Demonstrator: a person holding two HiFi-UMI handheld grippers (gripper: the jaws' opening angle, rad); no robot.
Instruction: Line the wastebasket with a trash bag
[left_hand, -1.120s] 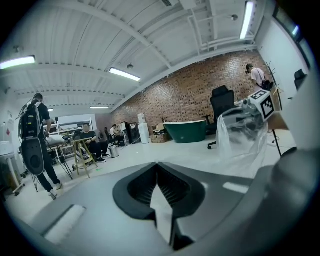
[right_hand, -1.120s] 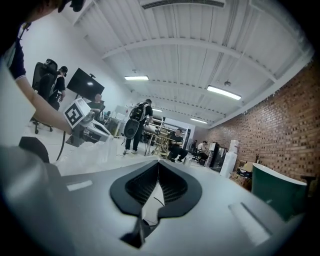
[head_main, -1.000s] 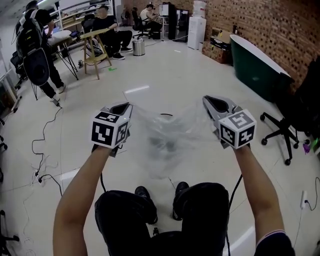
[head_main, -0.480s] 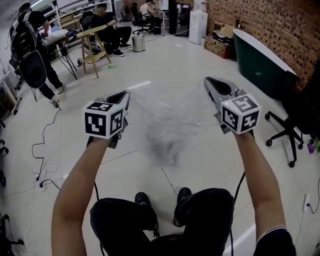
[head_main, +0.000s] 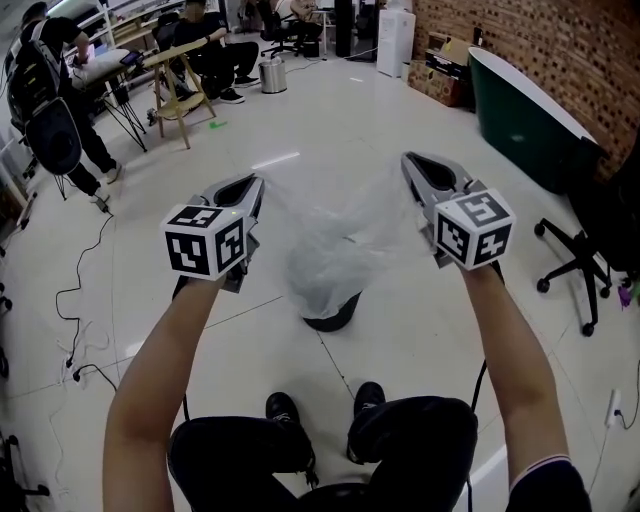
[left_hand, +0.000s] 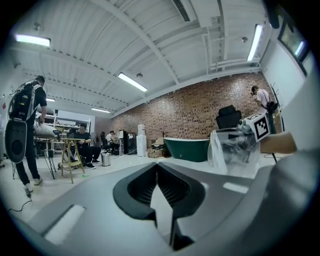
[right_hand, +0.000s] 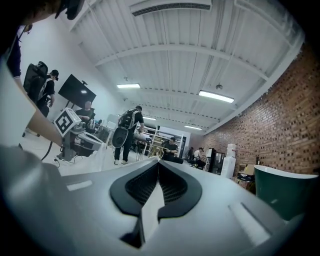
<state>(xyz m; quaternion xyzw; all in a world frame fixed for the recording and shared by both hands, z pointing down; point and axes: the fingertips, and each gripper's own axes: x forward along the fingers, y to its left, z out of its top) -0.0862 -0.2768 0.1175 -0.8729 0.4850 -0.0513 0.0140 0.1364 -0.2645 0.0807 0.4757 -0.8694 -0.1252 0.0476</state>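
A clear trash bag (head_main: 335, 245) hangs stretched between my two grippers, its mouth spread wide. My left gripper (head_main: 252, 188) is shut on the bag's left rim and my right gripper (head_main: 410, 165) on its right rim. The bag's bottom hangs over a black wastebasket (head_main: 331, 318) on the floor, mostly hidden behind the film. In the left gripper view the left gripper (left_hand: 157, 167) pinches a thin film, with the bag (left_hand: 232, 155) off to the right. The right gripper view shows the right gripper (right_hand: 159, 167) shut on film too.
A green bathtub (head_main: 520, 110) stands by the brick wall at the right, with a black office chair (head_main: 590, 250) nearer. A wooden stool (head_main: 180, 90), a metal bin (head_main: 272, 75) and several people are at the back left. Cables (head_main: 80, 290) trail on the floor.
Both grippers have carried the stretched bag forward. The black wastebasket now shows plainly under the bag's bottom, where before only a dark smudge showed through the film.
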